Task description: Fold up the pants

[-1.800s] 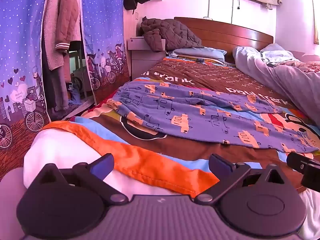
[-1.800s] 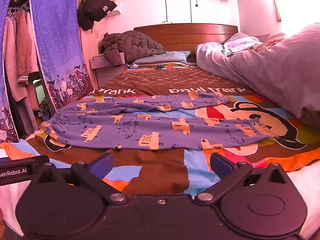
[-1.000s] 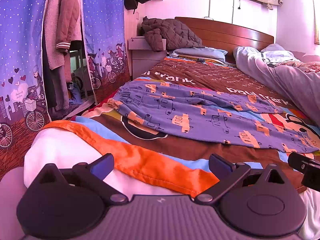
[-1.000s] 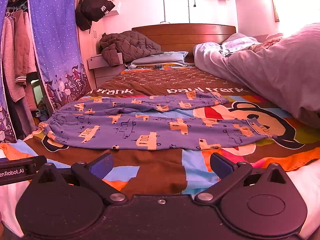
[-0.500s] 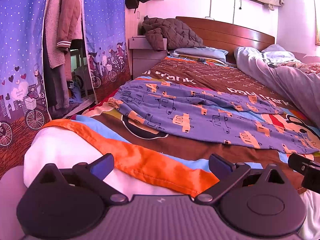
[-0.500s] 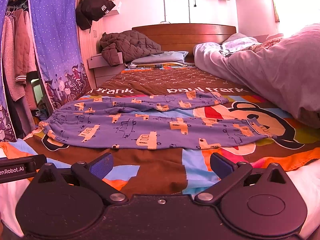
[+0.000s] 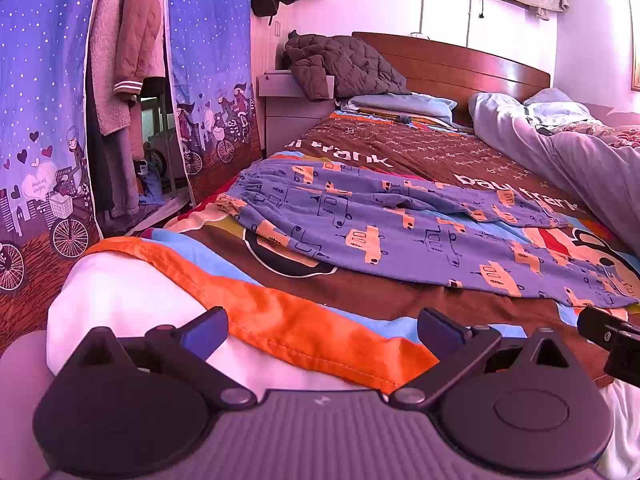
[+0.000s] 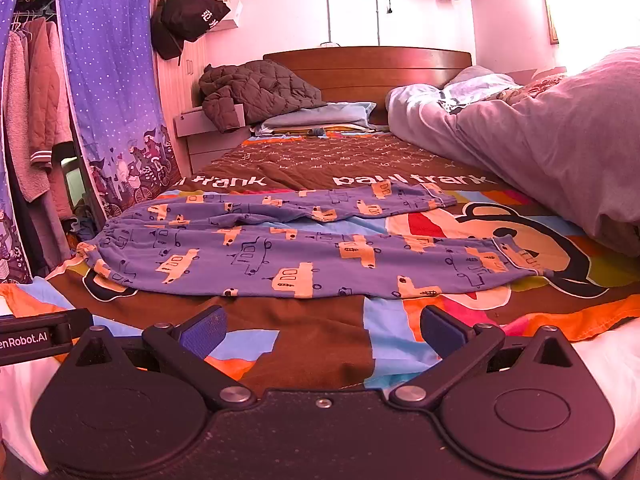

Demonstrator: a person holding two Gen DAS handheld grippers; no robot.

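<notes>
Right wrist view, soft blue car-print pants (image 8: 304,248) spread flat on patterned bedspread (image 8: 320,324), jaws of both grippers wide, empty

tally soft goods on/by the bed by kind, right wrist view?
Pants: 1
Brown quilted jacket: 1
Grey duvet: 1
Blue pillow: 1
Patterned bedspread: 1
Total: 5

Black left gripper (image 7: 322,328) with blue-padded fingers (image 7: 204,330).
</notes>
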